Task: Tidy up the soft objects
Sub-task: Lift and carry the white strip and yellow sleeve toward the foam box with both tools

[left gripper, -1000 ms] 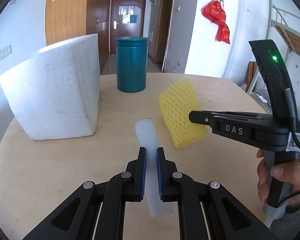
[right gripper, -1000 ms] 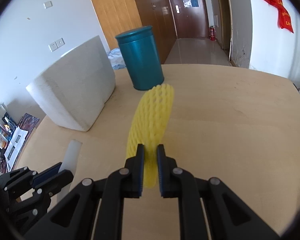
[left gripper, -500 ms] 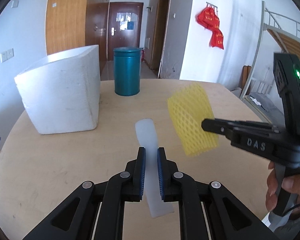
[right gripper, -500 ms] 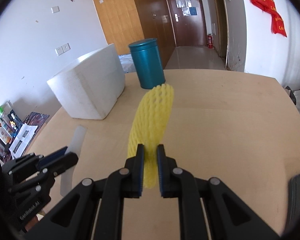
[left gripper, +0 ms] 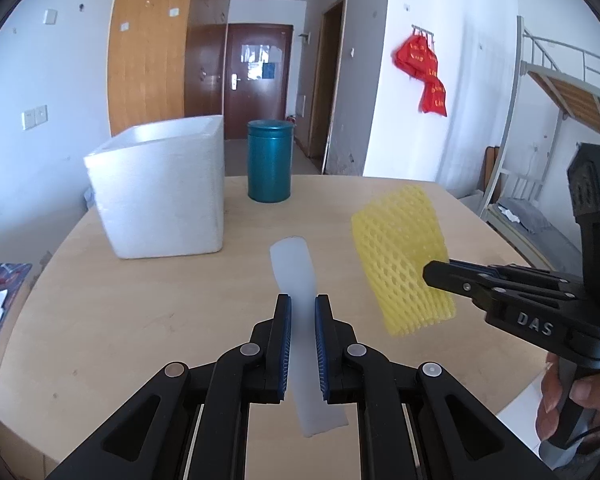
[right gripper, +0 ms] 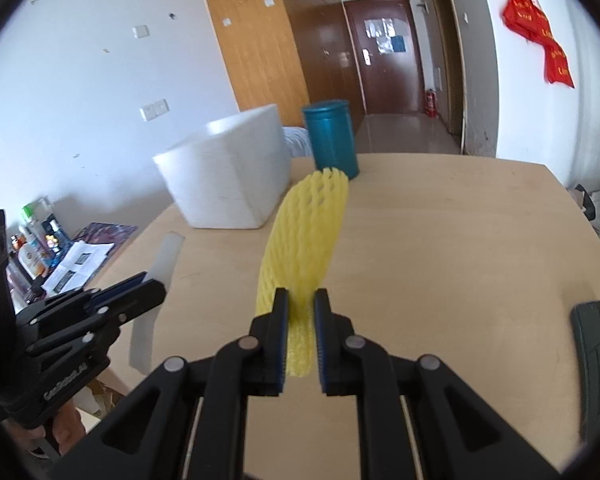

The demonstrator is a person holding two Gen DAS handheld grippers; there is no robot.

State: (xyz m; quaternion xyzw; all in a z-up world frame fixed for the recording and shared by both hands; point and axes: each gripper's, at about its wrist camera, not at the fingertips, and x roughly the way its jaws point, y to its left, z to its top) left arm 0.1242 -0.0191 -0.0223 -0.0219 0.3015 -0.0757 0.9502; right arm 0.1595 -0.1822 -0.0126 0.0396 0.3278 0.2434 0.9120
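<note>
Foam pieces are both in the air now: the white strip (left gripper: 300,320) is pinched in the left tool (left gripper: 302,316), and the yellow net (right gripper: 306,240) is pinched in the right tool (right gripper: 301,312), each with the jaws nearly closed on the soft material. Compared with a second ago, both tools have drawn back and risen from the desk (left gripper: 160,300), so the white box (left gripper: 164,188) and the teal can (left gripper: 269,162) look smaller and farther off in both views, and more of the desk's near edge shows. The net hangs to the right of the strip, apart from it, and neither piece touches the desk as far as the views show. I judge that pickup is done for both pieces and that they are being carried; the open-topped box seems the likely place for them, though nothing yet shows which way they will go. Both pieces are light and floppy, so a loose pinch could let them slip.
</note>
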